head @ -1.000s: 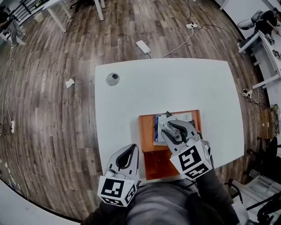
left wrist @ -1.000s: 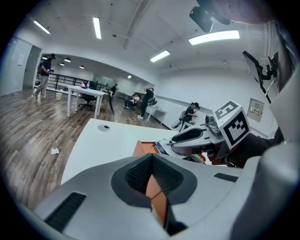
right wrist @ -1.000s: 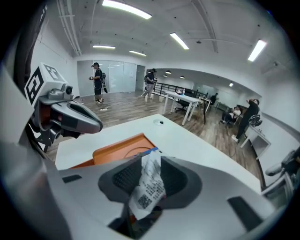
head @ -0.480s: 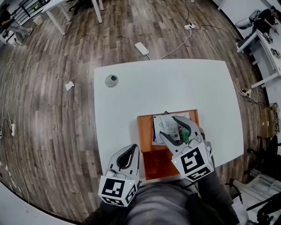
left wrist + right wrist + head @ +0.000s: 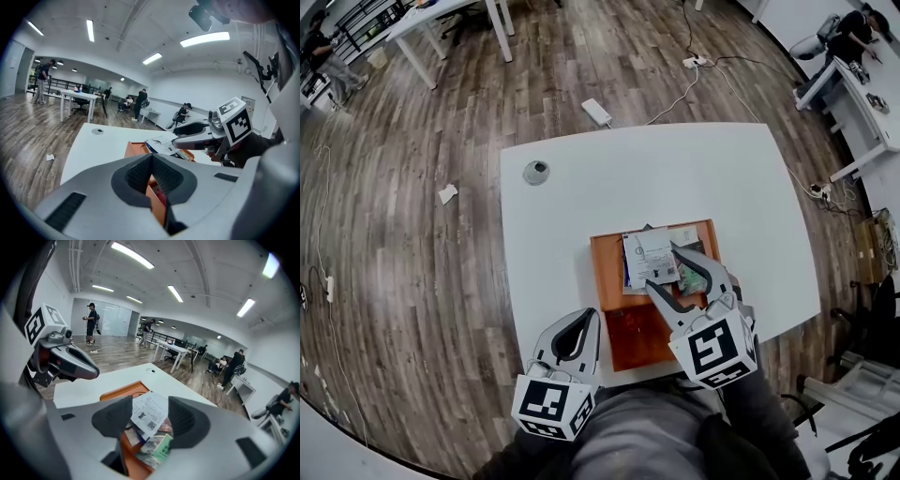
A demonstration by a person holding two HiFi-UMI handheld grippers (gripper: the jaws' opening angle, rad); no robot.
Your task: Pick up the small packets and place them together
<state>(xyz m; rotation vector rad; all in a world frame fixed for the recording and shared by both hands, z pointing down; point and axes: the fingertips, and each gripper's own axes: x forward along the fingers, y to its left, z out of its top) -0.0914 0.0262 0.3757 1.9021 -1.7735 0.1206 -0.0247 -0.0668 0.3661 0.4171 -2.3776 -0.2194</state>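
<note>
An orange tray (image 5: 614, 281) lies on the white table (image 5: 581, 206) and holds a pile of small packets (image 5: 649, 259). On top lies a white packet with a printed code (image 5: 151, 409), with a green packet (image 5: 162, 449) under it. My right gripper (image 5: 680, 278) hovers over the pile; its jaws have just been opening and stand wide, pressing on nothing, with the packets lying below the gap. My left gripper (image 5: 579, 323) is shut and empty at the table's front edge, left of the tray. From the left gripper view the tray (image 5: 135, 149) and right gripper (image 5: 192, 136) show ahead.
A round grommet (image 5: 535, 172) sits in the table's far left corner. A power strip (image 5: 597, 112) with cables and a paper scrap (image 5: 448, 194) lie on the wooden floor. Other desks and people stand far off in the room.
The right gripper's jaws went from nearly closed over the pile to wide apart and lifted slightly; the white packet now lies uncovered on top. The left gripper stays shut.
</note>
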